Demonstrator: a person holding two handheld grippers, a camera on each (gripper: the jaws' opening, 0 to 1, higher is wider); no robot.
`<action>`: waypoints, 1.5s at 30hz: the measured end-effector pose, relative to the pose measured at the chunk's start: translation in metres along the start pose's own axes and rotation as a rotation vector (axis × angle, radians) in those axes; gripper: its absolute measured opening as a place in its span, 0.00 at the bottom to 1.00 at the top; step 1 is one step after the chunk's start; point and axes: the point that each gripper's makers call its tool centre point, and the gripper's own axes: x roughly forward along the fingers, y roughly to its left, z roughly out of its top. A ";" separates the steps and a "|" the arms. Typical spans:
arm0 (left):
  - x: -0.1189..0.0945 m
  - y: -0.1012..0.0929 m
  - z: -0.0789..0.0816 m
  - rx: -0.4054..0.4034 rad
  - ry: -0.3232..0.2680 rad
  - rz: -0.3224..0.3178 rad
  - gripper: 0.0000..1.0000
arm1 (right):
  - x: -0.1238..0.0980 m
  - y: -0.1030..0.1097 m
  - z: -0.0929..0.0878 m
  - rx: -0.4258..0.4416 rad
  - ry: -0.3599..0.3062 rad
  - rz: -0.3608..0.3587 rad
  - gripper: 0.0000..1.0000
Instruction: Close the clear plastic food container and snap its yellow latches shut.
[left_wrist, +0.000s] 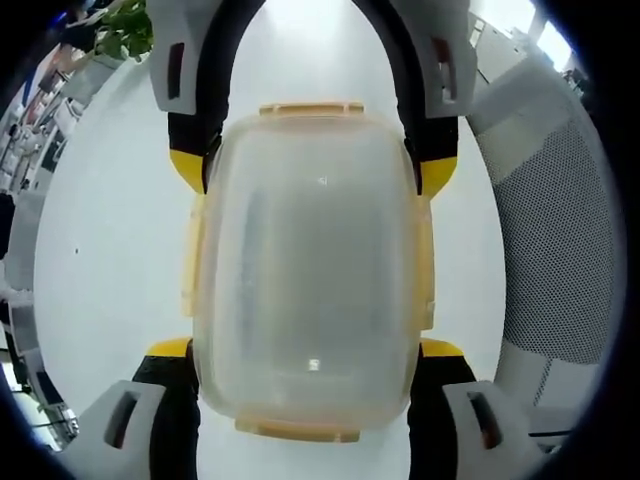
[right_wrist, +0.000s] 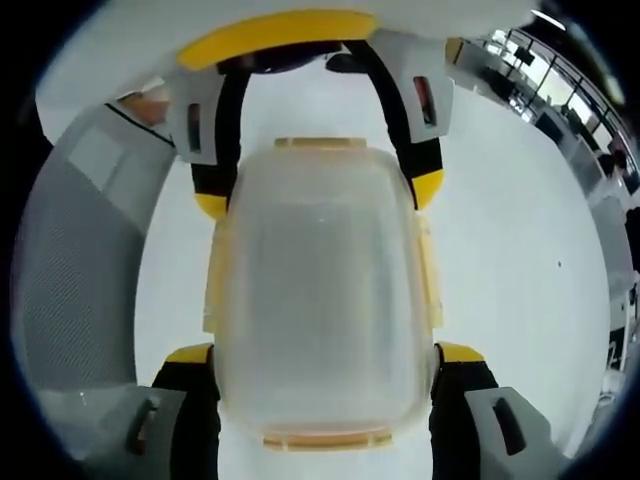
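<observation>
Left gripper view. My left gripper (left_wrist: 305, 372) rises from the bottom edge, its yellow-tipped jaws set against the two long sides of the clear plastic food container (left_wrist: 308, 270) at its near end, so I read it as grasping the box. The container lies lid-up on the white table (left_wrist: 110, 250), well in from the edges I can see, with its lid seated on the base. Yellow latches (left_wrist: 190, 262) run along both long sides and both short ends and appear folded against the walls; I cannot tell whether they are snapped. At the far end the right gripper (left_wrist: 312, 170) enters from the top, its jaws pressed to the same two long sides. A mesh chair back (left_wrist: 555, 240) stands beyond the table's right edge, and a potted plant (left_wrist: 125, 30) near the top left.

Right gripper view. Here the right gripper (right_wrist: 325, 362) comes from the bottom and clasps the container (right_wrist: 322, 285) at its near end, with the left gripper (right_wrist: 318, 195) across from it at the top. The mesh chair back (right_wrist: 80, 270) now lies to the left of the table (right_wrist: 520, 260).
</observation>
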 end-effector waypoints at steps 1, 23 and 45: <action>0.000 0.001 0.000 0.000 -0.001 0.000 0.87 | 0.000 -0.001 0.000 0.000 0.001 0.000 0.88; 0.003 0.020 0.002 -0.001 -0.005 0.008 0.88 | 0.000 -0.019 -0.002 0.003 0.005 0.001 0.88; 0.005 0.035 0.000 -0.001 0.006 0.008 0.88 | 0.001 -0.035 0.001 0.001 -0.003 0.001 0.88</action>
